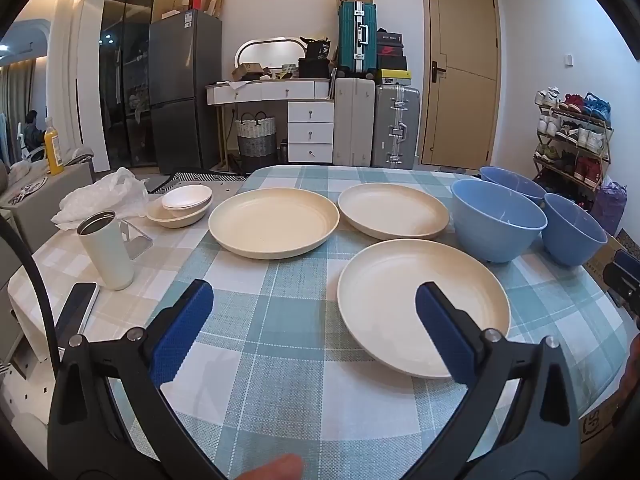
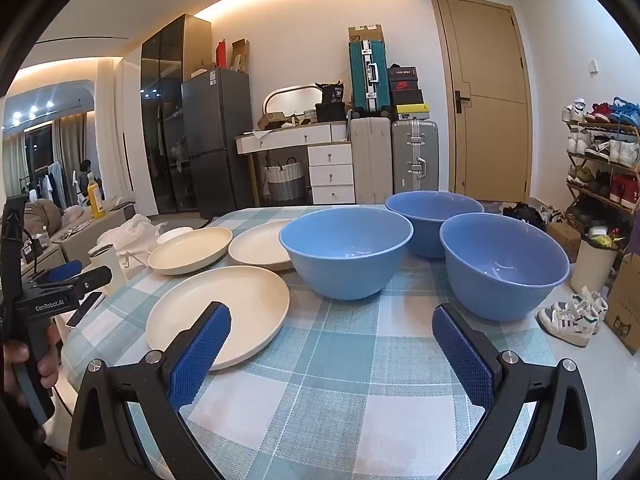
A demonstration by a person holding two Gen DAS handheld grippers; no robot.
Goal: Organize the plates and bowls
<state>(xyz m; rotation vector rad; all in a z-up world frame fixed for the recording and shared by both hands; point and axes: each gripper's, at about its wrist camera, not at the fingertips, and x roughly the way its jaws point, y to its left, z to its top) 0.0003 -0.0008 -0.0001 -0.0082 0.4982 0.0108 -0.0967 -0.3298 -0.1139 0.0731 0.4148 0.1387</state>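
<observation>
Three cream plates lie apart on the checked tablecloth: a near one (image 1: 404, 300) (image 2: 224, 308), a far left one (image 1: 274, 222) (image 2: 190, 249) and a far right one (image 1: 394, 210) (image 2: 260, 248). Three blue bowls stand upright to their right: a left one (image 1: 498, 220) (image 2: 346, 250), a back one (image 1: 512, 182) (image 2: 434, 216) and a right one (image 1: 576, 228) (image 2: 504, 264). My left gripper (image 1: 314, 296) is open and empty, above the cloth beside the near plate. My right gripper (image 2: 332, 324) is open and empty, in front of the bowls.
At the table's left are small stacked cream dishes (image 1: 180, 206), a white tumbler (image 1: 106, 250), a phone (image 1: 76, 308) and a plastic bag (image 1: 104, 196). The table edge is on the right (image 2: 560, 360), with shoes and a bin on the floor beyond.
</observation>
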